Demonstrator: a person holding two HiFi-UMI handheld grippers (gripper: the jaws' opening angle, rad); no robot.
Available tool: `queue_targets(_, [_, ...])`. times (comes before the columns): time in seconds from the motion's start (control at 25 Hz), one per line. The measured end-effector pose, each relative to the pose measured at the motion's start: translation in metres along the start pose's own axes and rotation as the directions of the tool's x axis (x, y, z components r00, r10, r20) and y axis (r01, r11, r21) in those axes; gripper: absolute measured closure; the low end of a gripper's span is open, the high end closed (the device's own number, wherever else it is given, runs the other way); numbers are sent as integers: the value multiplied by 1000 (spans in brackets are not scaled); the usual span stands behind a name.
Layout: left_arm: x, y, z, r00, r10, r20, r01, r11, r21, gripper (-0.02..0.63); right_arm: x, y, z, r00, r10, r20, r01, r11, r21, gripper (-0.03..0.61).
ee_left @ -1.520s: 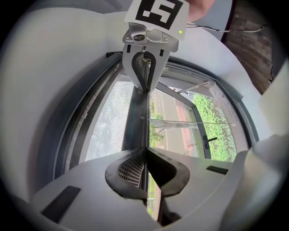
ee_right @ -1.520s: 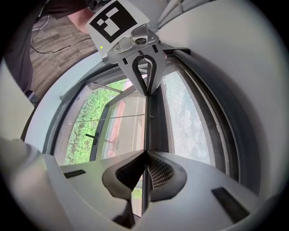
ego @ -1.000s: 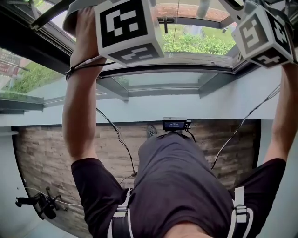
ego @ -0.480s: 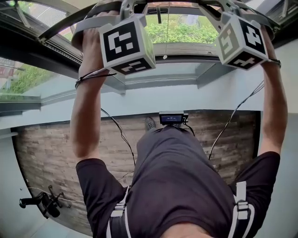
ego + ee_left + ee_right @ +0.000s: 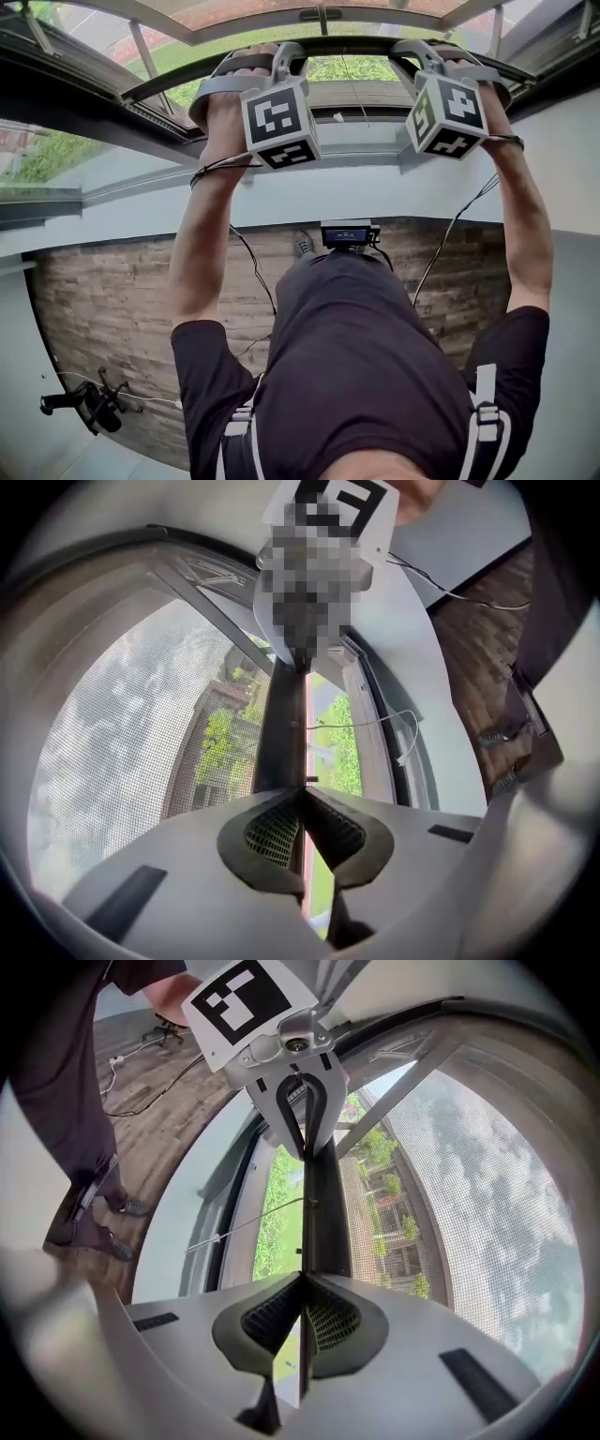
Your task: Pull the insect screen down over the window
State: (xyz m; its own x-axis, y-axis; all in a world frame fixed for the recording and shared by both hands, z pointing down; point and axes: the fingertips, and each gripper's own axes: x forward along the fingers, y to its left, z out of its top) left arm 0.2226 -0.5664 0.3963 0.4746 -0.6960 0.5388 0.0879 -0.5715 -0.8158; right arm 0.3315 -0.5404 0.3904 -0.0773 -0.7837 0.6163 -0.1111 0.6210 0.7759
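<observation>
The insect screen's dark bottom bar point(image 5: 347, 45) runs across the top of the head view, with green lawn showing below it. My left gripper point(image 5: 284, 54) and right gripper point(image 5: 410, 52) are both shut on this bar, side by side. In the left gripper view the jaws point(image 5: 302, 794) pinch the bar point(image 5: 281, 728), and the grey mesh point(image 5: 122, 742) stretches away to the left. In the right gripper view the jaws point(image 5: 302, 1279) pinch the bar point(image 5: 324, 1208), with mesh point(image 5: 469, 1185) on the right. A thin white pull cord point(image 5: 244, 1227) hangs from the bar.
The grey window frame and sill point(image 5: 281, 187) lie below the bar, with a wood floor point(image 5: 112, 300) beneath. My torso fills the lower middle, and a small device point(image 5: 349, 234) sits at its front. Cables trail from both wrists. A dark stand point(image 5: 84, 408) lies at the lower left.
Both grippers have come down together with the bar clamped in them. The screen bar now sits lower over the window opening, and my arms are less stretched.
</observation>
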Motion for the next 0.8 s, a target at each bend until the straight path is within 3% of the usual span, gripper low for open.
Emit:
queue_targets(0.24, [18,-33,-6,1000,7,-18,-7,1000,-14,592,19,32,-5,1000,-12,-4,12,1000,29,557])
queue_targets(0.48, [43,-79,-19,996,-79,-28,77,996,-53,592,49,75,-8,998,66,-17,-65,996,56,557])
queue_targets(0.8, [46,-83,-18,997,-65,-33,62,995,-78,592,55,80,-11,999,-37,16,35,994,99,555])
